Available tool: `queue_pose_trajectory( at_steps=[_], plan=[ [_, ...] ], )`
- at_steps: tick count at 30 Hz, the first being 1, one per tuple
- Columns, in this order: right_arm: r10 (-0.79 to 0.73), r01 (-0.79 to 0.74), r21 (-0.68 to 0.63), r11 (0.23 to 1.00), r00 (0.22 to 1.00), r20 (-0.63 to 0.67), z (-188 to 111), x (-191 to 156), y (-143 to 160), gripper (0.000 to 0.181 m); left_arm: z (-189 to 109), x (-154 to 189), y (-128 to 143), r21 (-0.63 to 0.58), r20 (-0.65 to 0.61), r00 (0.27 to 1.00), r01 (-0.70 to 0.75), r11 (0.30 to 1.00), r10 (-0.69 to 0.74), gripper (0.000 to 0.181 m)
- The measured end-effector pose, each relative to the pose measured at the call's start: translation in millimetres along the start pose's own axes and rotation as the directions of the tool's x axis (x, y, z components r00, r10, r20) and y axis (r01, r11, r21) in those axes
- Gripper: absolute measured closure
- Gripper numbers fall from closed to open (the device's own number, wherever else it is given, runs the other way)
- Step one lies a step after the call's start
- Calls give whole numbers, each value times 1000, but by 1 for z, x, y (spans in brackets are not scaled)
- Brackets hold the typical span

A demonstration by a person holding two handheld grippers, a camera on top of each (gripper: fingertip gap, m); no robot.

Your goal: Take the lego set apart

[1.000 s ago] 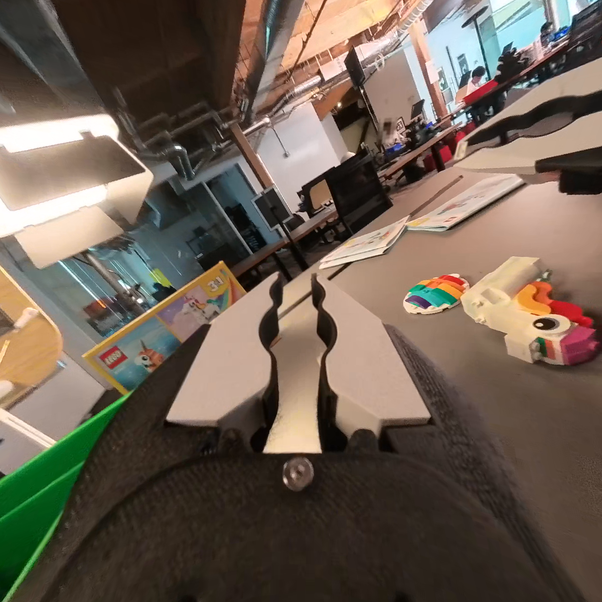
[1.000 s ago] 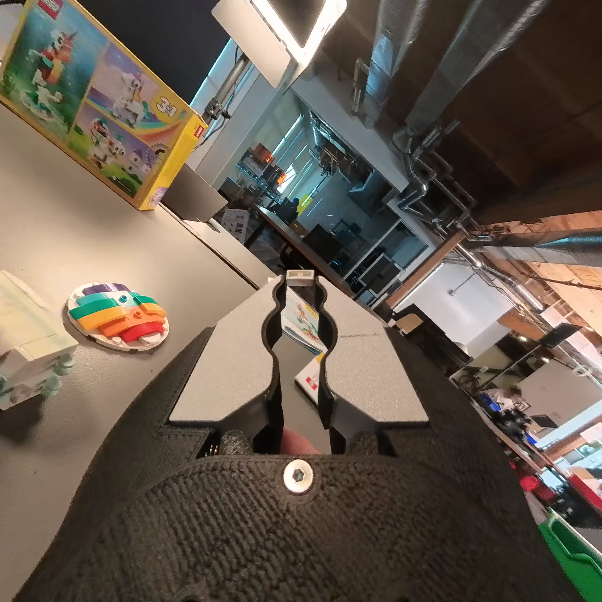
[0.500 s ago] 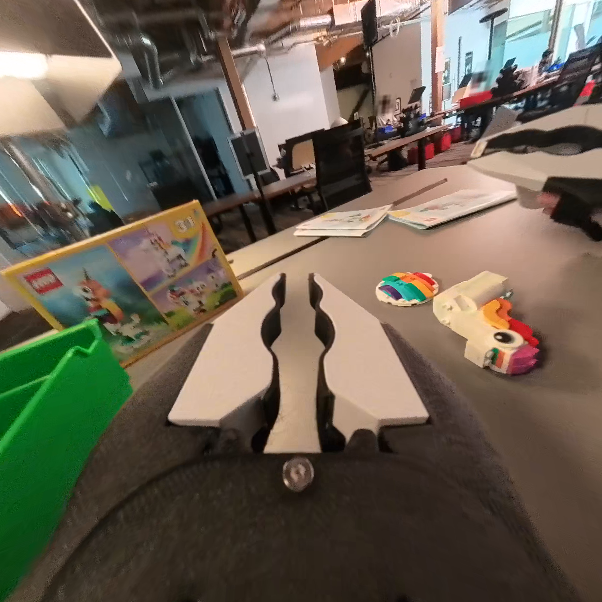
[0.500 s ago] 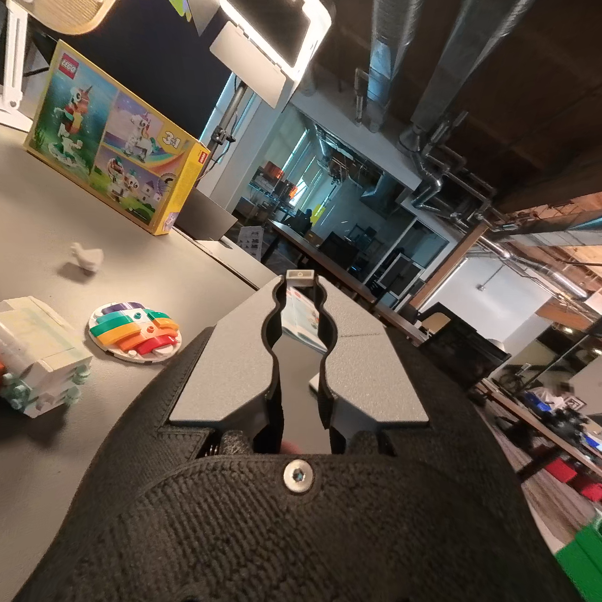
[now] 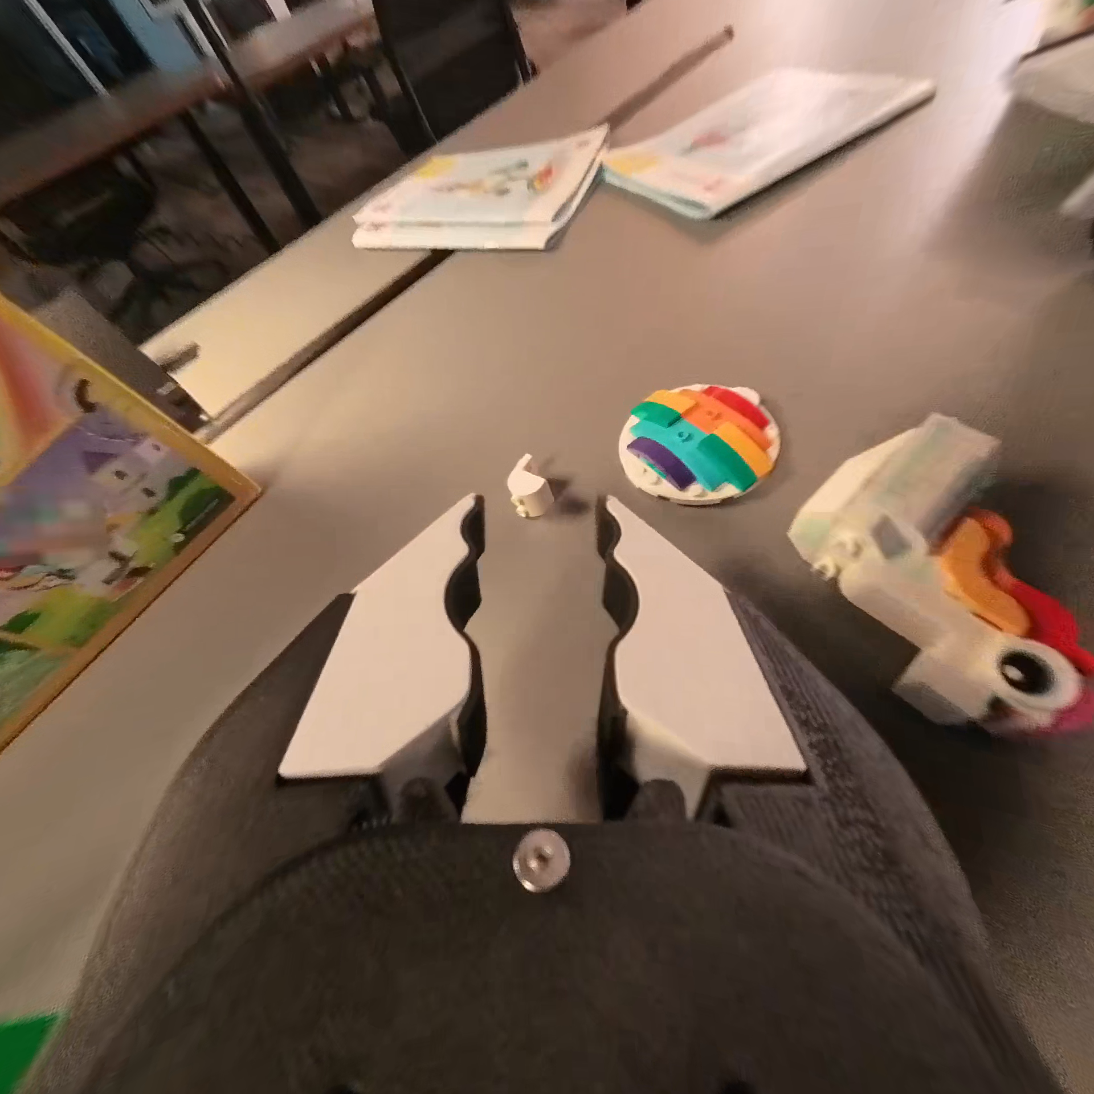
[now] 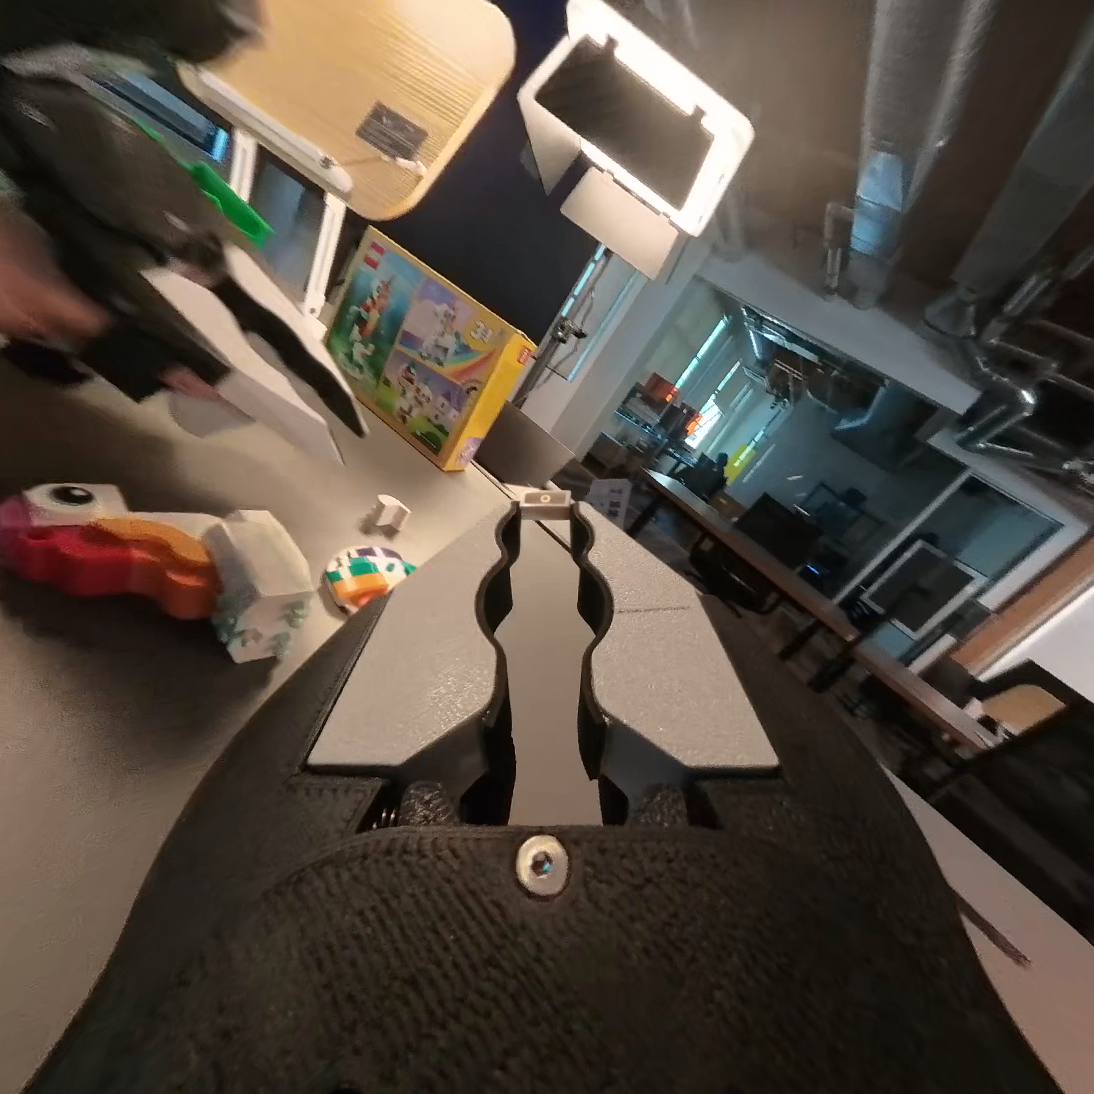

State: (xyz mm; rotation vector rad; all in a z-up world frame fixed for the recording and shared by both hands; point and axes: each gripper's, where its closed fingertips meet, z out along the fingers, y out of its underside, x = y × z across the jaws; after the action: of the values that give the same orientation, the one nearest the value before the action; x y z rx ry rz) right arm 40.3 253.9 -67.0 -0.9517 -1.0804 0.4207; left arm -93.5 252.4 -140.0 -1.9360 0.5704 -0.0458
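Two claws, two booklets, one box.

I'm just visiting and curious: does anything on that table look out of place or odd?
The unicorn model lies tipped on its side rather than standing. A lone small white piece sits loose on the grey table, just beyond the open left hand-held gripper. The rainbow disc lies flat nearby. Nothing looks broken.
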Motion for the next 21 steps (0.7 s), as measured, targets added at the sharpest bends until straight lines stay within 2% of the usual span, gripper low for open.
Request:
queue_pose_trajectory(
  at_steps=[1,4,7,10,12,14,17,19,21],
  plan=[
    [-15,14,8,1000,1000,17,1,-5,-2,167,7,-1,2,-32,-20,1000,10,999,-11,142],
    [-77,76,9,997,996,54,4,-17,-4,167,24,-4,7,-102,-54,998,29,994,-34,133],
    [-103,103,10,995,992,74,6,-23,-5,167,36,-4,15,-172,-106,994,18,985,-37,133],
    [-77,76,9,997,994,73,7,-22,-4,167,42,0,18,-212,-181,980,48,976,-88,143],
    [-51,51,2,999,996,68,8,-19,-2,167,42,2,19,-227,-217,967,84,970,-135,165],
    [-24,24,-2,1000,998,58,8,-15,0,167,41,1,19,-229,-212,966,96,969,-146,165],
    [1,-1,0,1000,999,50,7,-12,0,166,41,-5,18,-200,-125,991,25,980,-51,165],
    [3,-3,2,1000,999,50,7,-11,0,167,32,-14,2,-87,44,993,-108,990,112,165],
    [-4,3,3,1000,999,54,7,-13,0,167,13,-16,-18,10,213,937,-284,959,275,165]
  ],
)
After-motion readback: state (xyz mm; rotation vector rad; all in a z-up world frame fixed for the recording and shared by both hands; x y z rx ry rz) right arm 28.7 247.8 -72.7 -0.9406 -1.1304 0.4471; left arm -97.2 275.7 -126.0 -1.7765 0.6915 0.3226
